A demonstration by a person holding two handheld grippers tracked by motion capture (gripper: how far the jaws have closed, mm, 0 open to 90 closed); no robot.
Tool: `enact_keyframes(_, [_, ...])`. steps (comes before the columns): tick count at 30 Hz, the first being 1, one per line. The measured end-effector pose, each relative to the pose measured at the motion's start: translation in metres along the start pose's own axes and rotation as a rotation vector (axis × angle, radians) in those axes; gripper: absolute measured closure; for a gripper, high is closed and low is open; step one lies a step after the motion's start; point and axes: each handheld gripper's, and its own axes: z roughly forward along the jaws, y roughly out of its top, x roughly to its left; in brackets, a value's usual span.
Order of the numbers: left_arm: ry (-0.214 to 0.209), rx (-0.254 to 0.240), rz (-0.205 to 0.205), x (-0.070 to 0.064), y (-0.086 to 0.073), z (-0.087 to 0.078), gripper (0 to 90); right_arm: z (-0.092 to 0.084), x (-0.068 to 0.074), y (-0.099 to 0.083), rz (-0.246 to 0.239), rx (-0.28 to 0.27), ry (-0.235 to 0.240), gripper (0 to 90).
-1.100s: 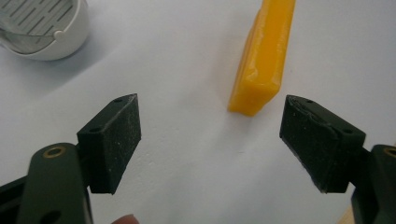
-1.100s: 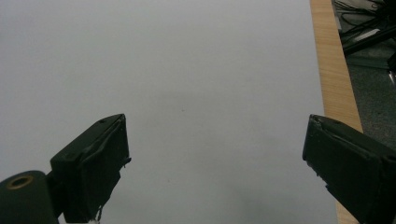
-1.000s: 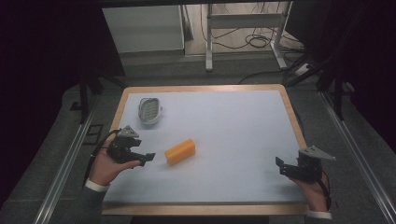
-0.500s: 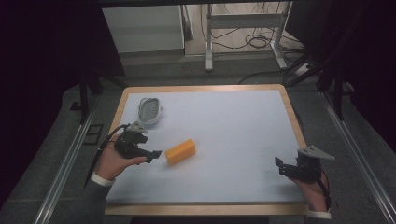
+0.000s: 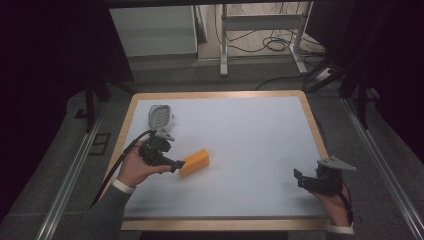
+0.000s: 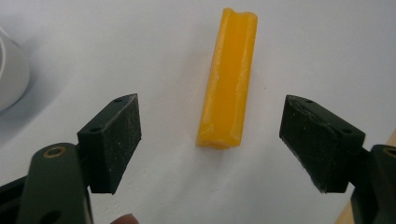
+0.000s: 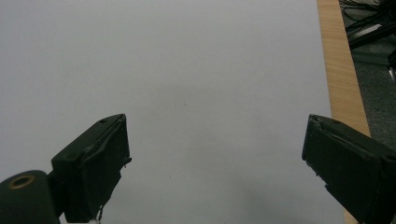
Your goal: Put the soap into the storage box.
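Left claw is standing with its two black jaws spread wide apart, and the near end of the yellow block is lying on the white surface just ahead of the gap, nearer the middle than either pad and touching neither. Seen from that claw's own camera, the block is running lengthwise away from the jaws, with a shallow groove showing along its top. At the far left edge of that view, part of a pale rounded object is sitting on the surface.

From the high view, the left claw is pointing toward the yellow block, which is lying left of the middle of the worktop, tilted at an angle to its edges. The person's left hand is gripping the tool from behind, and a dark cable is trailing off toward the worktop's left edge. Beyond the hand, the pale ribbed object is resting near the far left corner, well apart from the block.

Right claw is also being held with its jaws wide apart, over bare white surface, with the wooden rim running along the right side of its view. In the high view, the right claw is sitting near the front right corner of the worktop, well apart from the block, with a grey plate on top.
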Motion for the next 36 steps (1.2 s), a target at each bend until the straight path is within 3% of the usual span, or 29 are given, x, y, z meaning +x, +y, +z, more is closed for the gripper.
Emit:
enact_keyframes(7, [-0.014, 0.018, 0.008, -0.002, 0.008, 0.007, 21.3, -0.001, -0.001, 0.0, 0.002, 0.0, -0.002, 7.5])
enact_keyframes(18, [-0.001, 0.069, 0.019, -0.003, 0.013, 0.022, 21.6, 0.001, -0.001, -0.001, -0.001, 0.008, -0.004, 7.5])
enact_keyframes(23, [-0.019, 0.085, 0.021, -0.005, 0.019, 0.031, 22.4, 0.002, -0.002, -0.001, 0.001, 0.012, -0.008, 7.5])
enact_keyframes(36, [-0.028, 0.157, 0.017, -0.005, 0.032, 0.058, 32.0, 0.003, -0.003, -0.002, -0.007, 0.014, -0.009, 7.5])
